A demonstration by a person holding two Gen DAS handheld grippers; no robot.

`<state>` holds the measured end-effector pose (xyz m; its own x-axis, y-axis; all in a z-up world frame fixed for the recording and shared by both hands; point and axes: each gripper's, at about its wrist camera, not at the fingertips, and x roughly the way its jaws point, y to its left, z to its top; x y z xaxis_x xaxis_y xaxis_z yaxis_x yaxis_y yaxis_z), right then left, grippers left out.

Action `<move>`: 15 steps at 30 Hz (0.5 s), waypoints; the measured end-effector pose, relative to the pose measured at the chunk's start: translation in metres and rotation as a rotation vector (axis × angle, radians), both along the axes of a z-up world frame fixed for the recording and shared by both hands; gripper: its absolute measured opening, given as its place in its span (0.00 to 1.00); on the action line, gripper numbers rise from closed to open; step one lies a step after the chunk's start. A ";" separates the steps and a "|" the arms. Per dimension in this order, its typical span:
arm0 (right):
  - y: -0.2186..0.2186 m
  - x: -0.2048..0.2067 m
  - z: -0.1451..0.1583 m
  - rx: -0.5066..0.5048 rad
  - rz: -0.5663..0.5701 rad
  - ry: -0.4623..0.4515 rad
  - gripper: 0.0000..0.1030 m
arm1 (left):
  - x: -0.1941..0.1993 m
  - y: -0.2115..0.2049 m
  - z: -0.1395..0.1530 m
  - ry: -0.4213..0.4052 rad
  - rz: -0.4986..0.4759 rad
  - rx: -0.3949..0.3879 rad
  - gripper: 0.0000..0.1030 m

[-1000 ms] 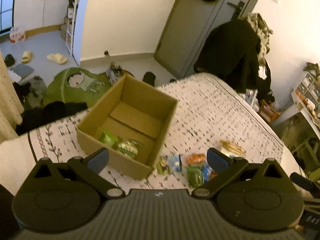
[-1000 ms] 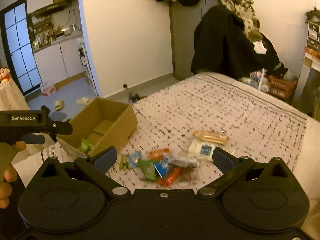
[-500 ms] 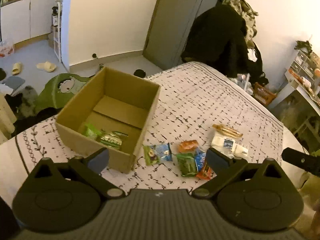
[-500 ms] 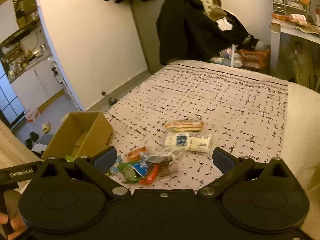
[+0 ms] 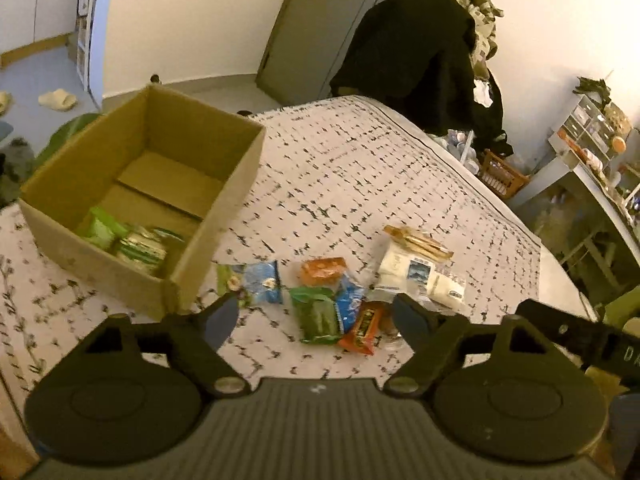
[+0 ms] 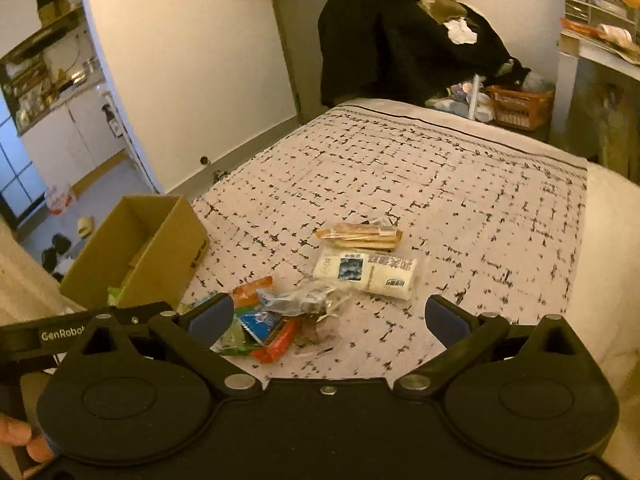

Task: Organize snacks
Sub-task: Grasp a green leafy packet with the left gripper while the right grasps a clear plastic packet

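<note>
Both grippers hang spread and empty: left gripper (image 5: pixel 314 320), right gripper (image 6: pixel 328 318). Snacks (image 5: pixel 320 312) lie just ahead between the left fingers; the box (image 5: pixel 224 216) sits ahead-left.

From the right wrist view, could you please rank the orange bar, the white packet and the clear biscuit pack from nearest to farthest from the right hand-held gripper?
1. Orange bar, left of the right hand-held gripper.
2. White packet, ahead, centre.
3. Clear biscuit pack, just beyond it.
</note>
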<state>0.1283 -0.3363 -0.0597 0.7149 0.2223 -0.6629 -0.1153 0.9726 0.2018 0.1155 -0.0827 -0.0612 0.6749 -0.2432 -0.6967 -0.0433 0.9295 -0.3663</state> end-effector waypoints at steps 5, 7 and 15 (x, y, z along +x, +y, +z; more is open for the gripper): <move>-0.011 0.010 -0.016 -0.016 0.028 0.042 0.98 | 0.010 -0.010 -0.011 0.011 0.006 -0.019 0.74; -0.014 0.013 -0.024 -0.009 0.019 0.073 0.92 | 0.014 -0.014 -0.020 0.031 0.005 -0.034 0.71; -0.001 0.016 -0.034 -0.069 0.056 0.083 0.88 | 0.027 -0.030 -0.056 0.092 0.006 -0.052 0.66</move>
